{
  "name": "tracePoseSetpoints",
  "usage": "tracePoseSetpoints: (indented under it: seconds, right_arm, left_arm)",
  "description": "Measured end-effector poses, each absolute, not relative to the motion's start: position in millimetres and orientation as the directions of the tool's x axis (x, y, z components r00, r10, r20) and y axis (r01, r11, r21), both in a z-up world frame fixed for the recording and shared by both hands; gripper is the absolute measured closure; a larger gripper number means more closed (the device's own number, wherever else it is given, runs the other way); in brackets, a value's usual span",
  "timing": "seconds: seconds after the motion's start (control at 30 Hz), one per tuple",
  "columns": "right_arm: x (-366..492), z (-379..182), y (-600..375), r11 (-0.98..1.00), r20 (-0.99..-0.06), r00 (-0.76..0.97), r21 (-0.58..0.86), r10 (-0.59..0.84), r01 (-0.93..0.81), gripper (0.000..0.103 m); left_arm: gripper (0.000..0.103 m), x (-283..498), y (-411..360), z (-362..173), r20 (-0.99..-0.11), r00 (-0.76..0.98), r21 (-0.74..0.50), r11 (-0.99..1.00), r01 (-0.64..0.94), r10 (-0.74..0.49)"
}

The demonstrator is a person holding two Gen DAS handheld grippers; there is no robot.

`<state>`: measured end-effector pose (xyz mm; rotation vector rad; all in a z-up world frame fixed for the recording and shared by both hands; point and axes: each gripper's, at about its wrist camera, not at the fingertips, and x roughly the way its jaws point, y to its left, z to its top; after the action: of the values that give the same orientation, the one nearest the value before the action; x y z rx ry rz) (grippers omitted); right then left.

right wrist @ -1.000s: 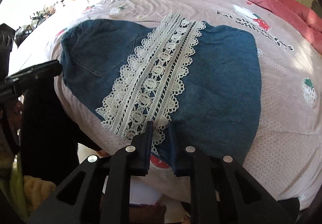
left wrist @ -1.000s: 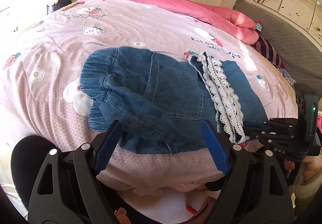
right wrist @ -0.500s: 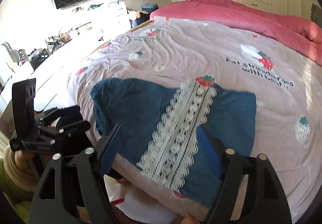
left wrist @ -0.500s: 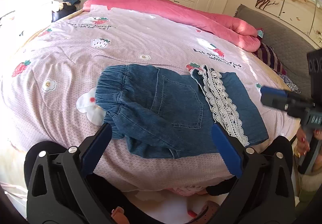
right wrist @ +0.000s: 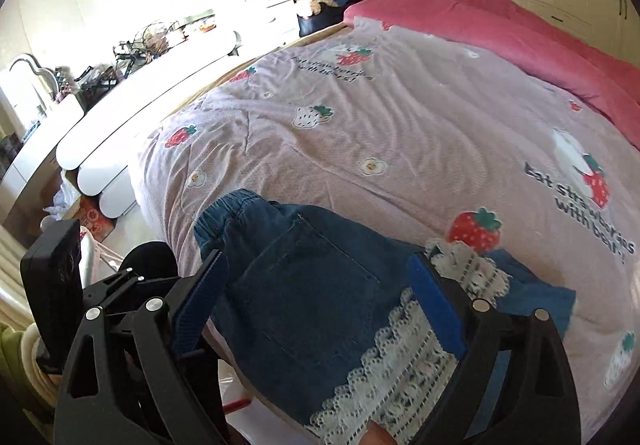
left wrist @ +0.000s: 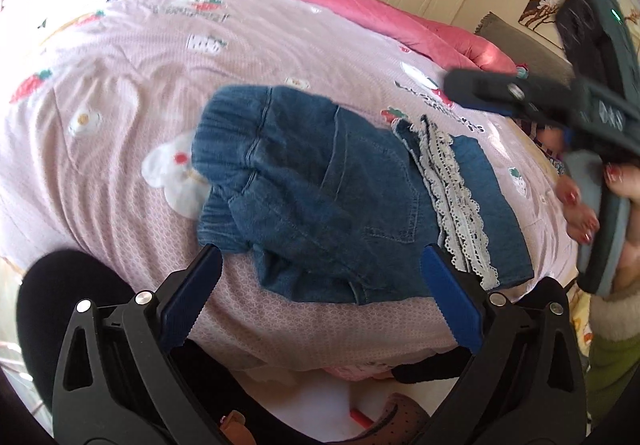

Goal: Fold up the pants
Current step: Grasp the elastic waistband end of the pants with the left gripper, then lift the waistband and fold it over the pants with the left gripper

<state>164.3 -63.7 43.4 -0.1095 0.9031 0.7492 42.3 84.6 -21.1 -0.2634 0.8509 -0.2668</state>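
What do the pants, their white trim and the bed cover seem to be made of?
Pants: likely denim, matte blue with visible stitched seams.
White trim: lace, with openwork holes and scalloped edges.
Bed cover: soft quilted fabric, probably cotton; printed and wrinkled.

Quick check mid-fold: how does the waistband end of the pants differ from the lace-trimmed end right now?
The waistband end is gathered, puckered plain denim, bunched and rumpled; the lace-trimmed end lies flatter and carries white lace bands. The waistband end sits toward the left claw, the lace-trimmed end toward the right claw, whose jaws are opening above the cloth. Both ends rest on the pink strawberry-print bedspread, and neither is gripped.
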Motion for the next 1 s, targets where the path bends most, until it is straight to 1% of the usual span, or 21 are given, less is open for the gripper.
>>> tracePoseSetpoints:
  seconds: [0.13,0.3,0.47,0.53,0.57,0.6,0.63,0.67,0.73,0.77,0.8,0.87,0.93,0.97,1.0]
  right_arm:
    - [187.9,28.9,-32.1,0.715,-0.784,0.314,0.224,0.536,-0.662,0.013]
    - [219.2,14.0,4.9,0.668,-0.804,0.182,0.318,0.566,-0.673,0.013]
    - [232.0,-3.5,38.5,0.613,-0.840,0.051,0.352,0.540,-0.707,0.013]
    - [234.3,-16.8,51.4,0.608,-0.866,0.005,0.348,0.500,-0.713,0.013]
    - [235.8,-22.1,55.4,0.605,-0.870,-0.015,0.355,0.492,-0.713,0.016]
    - [236.2,-27.5,57.9,0.598,-0.866,-0.037,0.376,0.499,-0.708,0.034]
    - [236.2,-32.4,59.0,0.589,-0.855,-0.068,0.410,0.514,-0.697,0.055]
    - [235.6,-33.4,58.4,0.593,-0.854,-0.065,0.412,0.517,-0.692,0.056]
    - [230.0,-29.4,54.5,0.572,-0.840,-0.042,0.403,0.540,-0.715,0.062]
    - [228.9,-27.1,50.9,0.565,-0.832,-0.040,0.411,0.554,-0.715,0.064]
    - [229.3,-24.5,44.9,0.567,-0.819,-0.041,0.431,0.572,-0.702,0.067]
    - [230.8,-18.1,35.8,0.564,-0.797,-0.032,0.456,0.604,-0.688,0.069]
    - [230.6,-8.4,27.2,0.552,-0.771,-0.026,0.479,0.636,-0.683,0.069]
    - [230.7,-3.4,23.5,0.546,-0.761,-0.022,0.485,0.649,-0.683,0.069]
    - [229.7,3.5,18.1,0.537,-0.748,-0.016,0.490,0.663,-0.686,0.069]
  left_arm:
    - [0.010,49.0,89.7,-30.2,-0.705,0.609,-0.388,0.917,0.098,-0.363]
    - [0.010,53.6,95.5,-43.5,-0.699,0.576,-0.478,0.876,0.065,-0.424]
    - [0.010,56.6,103.5,-51.3,-0.685,0.568,-0.533,0.846,0.036,-0.456]
    - [0.010,56.5,106.9,-53.1,-0.676,0.572,-0.551,0.834,0.026,-0.465]
    - [0.010,56.3,109.2,-53.9,-0.672,0.573,-0.559,0.829,0.023,-0.469]
    - [0.010,55.7,111.8,-54.7,-0.668,0.575,-0.566,0.824,0.019,-0.472]
    - [0.010,55.0,114.3,-55.2,-0.662,0.577,-0.576,0.817,0.017,-0.478]
    - [0.010,54.7,115.9,-55.3,-0.656,0.580,-0.583,0.812,0.018,-0.484]
    - [0.010,55.8,120.0,-54.8,-0.639,0.588,-0.599,0.801,0.023,-0.495]
    - [0.011,55.6,123.0,-54.3,-0.628,0.593,-0.608,0.793,0.030,-0.504]
    - [0.016,56.2,126.2,-53.8,-0.615,0.601,-0.617,0.786,0.036,-0.510]
    - [0.021,60.6,131.9,-54.7,-0.617,0.602,-0.617,0.786,0.030,-0.507]
    - [0.036,62.3,133.9,-55.0,-0.610,0.602,-0.626,0.779,0.032,-0.515]
    - [0.040,63.3,134.3,-54.8,-0.607,0.602,-0.630,0.776,0.035,-0.519]
    - [0.046,64.6,134.8,-54.2,-0.601,0.601,-0.635,0.771,0.041,-0.526]
